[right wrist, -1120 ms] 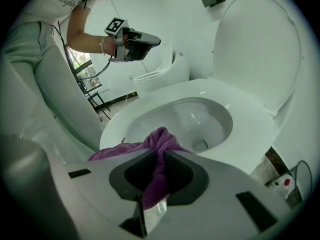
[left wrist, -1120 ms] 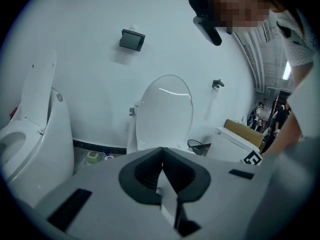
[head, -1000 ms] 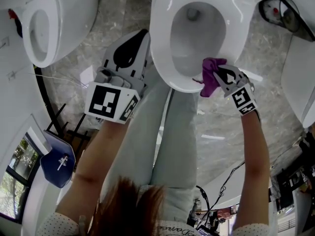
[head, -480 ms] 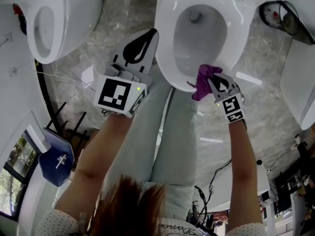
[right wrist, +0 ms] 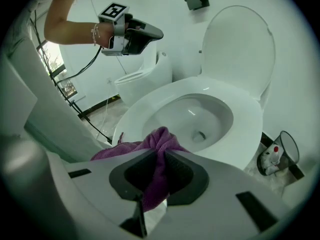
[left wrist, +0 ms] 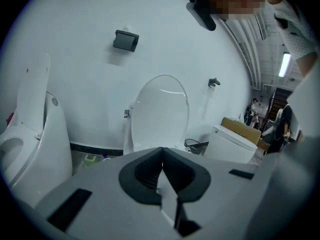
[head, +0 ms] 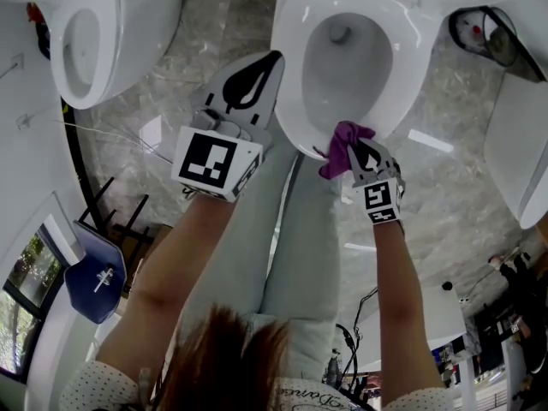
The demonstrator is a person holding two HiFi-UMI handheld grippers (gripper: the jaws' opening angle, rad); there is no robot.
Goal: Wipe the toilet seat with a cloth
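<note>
**Supervisor:** Right gripper, state of the fingers?

**Inspector:** The right gripper [right wrist: 161,155] has its fingers pinching the purple cloth [right wrist: 150,143]. A fold runs down between the two pads. The rest bunches out past the fingertips and spreads to the left of them.

**Supervisor:** Where does the cloth sit on the fixture?

**Inspector:** At the front rim of the toilet seat [head: 291,84], on the edge nearest the person. In the head view the bunch overlaps that rim and appears to rest on it. The fingers themselves are just short of the rim, behind the cloth.

**Supervisor:** Beyond that?

**Inspector:** The bowl is open and the lid [right wrist: 240,49] stands raised against the wall.

**Supervisor:** Left gripper?

**Inspector:** The left gripper [left wrist: 161,150] has its fingers pressed together with nothing between them. It is held up in the air to the left of the bowl, apart from the seat and from the cloth.

**Supervisor:** Surroundings?

**Inspector:** A second toilet [head: 94,32] stands further left on the marbled floor [head: 214,24]. A wire waste bin [head: 488,28] sits on the floor to the right of the toilet, near the wall.
</note>
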